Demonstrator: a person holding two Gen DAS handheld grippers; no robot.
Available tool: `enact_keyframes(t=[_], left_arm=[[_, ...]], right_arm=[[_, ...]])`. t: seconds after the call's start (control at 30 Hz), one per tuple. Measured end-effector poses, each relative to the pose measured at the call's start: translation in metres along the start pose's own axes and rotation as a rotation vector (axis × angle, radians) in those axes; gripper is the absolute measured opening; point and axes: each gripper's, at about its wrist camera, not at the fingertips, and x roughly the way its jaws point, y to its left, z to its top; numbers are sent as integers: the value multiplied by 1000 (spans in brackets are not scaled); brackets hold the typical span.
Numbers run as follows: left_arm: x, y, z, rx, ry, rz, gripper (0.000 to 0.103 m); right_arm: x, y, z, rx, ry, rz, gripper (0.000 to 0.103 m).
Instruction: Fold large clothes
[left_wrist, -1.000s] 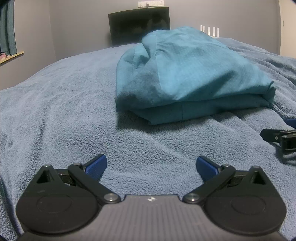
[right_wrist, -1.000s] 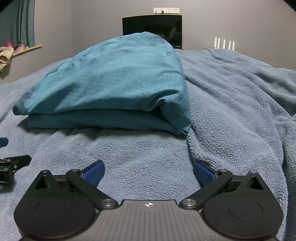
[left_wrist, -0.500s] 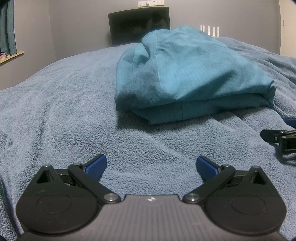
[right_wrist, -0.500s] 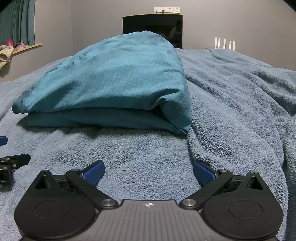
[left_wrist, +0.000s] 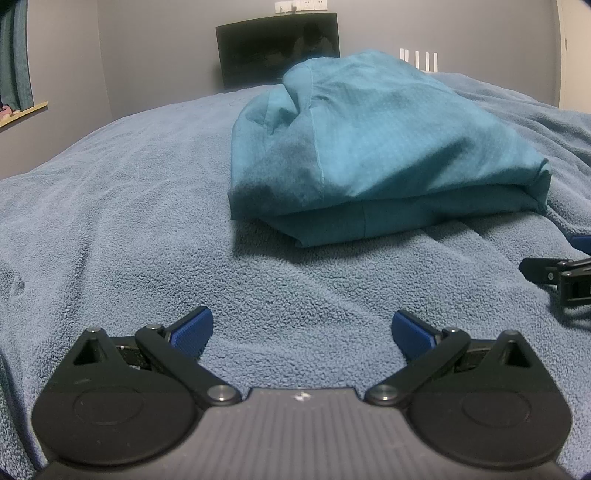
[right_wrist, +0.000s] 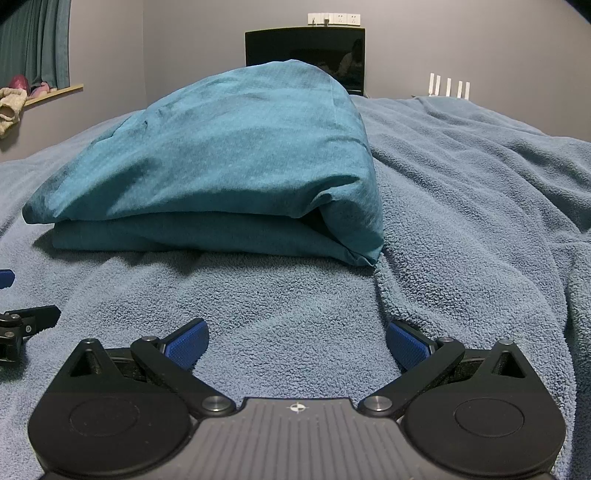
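A teal garment (left_wrist: 380, 155) lies folded in a thick stack on the blue fleece blanket (left_wrist: 122, 206); it also shows in the right wrist view (right_wrist: 221, 173). My left gripper (left_wrist: 301, 328) is open and empty, low over the blanket, a short way in front of the stack. My right gripper (right_wrist: 295, 341) is open and empty, also in front of the stack. The right gripper shows at the right edge of the left wrist view (left_wrist: 557, 277); the left gripper shows at the left edge of the right wrist view (right_wrist: 22, 321).
A dark monitor (left_wrist: 277, 48) stands against the grey wall behind the bed. A window ledge (right_wrist: 51, 92) with curtain and small items is at the far left. The blanket is rumpled in folds at the right (right_wrist: 498, 192).
Almost nothing has moved. Both grippers stay open and in place; the views shift only very slightly.
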Motion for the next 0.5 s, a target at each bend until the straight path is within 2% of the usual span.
enact_keyframes(t=[0.5], left_arm=[[2,0,-1,-4,7,-1,103]], right_arm=[[1,0,0,-2,2,0,103]])
